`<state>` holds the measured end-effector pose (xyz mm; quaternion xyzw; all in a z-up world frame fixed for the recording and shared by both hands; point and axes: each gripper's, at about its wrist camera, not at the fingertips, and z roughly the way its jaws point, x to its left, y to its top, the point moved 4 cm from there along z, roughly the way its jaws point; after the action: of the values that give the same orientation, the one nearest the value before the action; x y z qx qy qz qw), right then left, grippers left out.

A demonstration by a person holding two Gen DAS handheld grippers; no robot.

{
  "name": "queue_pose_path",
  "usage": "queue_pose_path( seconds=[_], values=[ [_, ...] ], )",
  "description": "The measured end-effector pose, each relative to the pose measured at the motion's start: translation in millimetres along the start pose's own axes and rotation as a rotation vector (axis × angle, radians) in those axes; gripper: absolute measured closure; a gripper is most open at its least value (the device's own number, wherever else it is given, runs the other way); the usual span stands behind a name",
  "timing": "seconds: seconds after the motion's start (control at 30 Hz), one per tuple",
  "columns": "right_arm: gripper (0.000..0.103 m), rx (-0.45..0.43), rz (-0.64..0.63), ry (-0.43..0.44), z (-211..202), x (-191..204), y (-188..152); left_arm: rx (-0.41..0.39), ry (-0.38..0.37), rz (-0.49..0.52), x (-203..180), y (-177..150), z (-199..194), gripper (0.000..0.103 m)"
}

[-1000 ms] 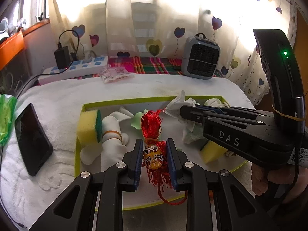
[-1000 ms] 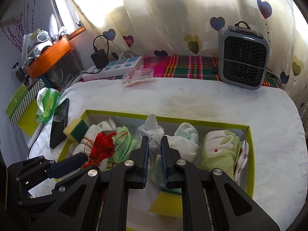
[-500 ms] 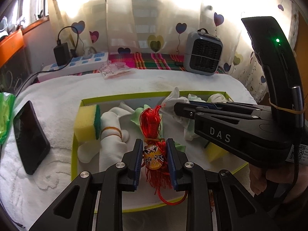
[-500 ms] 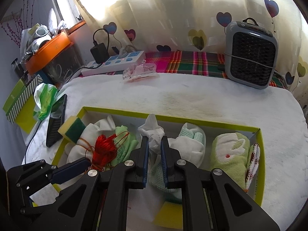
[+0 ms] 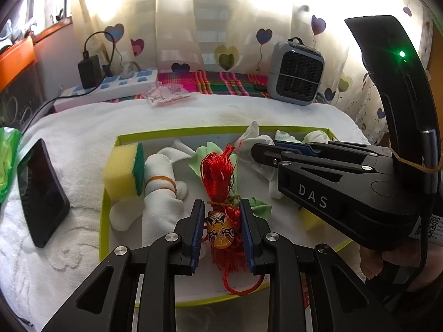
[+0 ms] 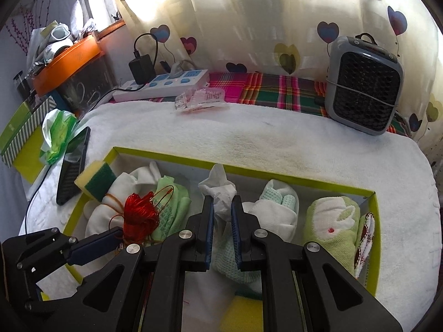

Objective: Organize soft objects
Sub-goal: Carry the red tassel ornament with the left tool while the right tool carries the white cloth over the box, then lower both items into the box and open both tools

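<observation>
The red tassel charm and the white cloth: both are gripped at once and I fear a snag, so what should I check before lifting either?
1. Left gripper shut on the red tassel charm: ok.
2. Right gripper shut on the white cloth: ok.
3. Tassel strands free of the light green cloth: cannot tell; they lie across it.
4. Red cord loop inside the green-rimmed box: not ok, it drapes over the near rim.
5. White cloth free of the items below: cannot tell.
6. The two grippers apart: ok.
</observation>
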<state>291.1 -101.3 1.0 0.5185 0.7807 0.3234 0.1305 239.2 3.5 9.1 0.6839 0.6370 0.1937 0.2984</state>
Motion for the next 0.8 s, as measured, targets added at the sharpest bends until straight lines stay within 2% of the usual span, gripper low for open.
queue_pose_path(
  seconds=[0.47, 0.8],
  values=[
    [0.090, -0.003, -0.007, -0.009, -0.1, 0.1, -0.5, 0.003, 0.005, -0.002, -0.1, -0.1, 1.4, 0.078],
    [0.084, -0.008, -0.006, -0.015, -0.2, 0.3, -0.6, -0.004, 0.003, -0.002, 2.8, -0.2, 0.8, 0.072]
  ],
)
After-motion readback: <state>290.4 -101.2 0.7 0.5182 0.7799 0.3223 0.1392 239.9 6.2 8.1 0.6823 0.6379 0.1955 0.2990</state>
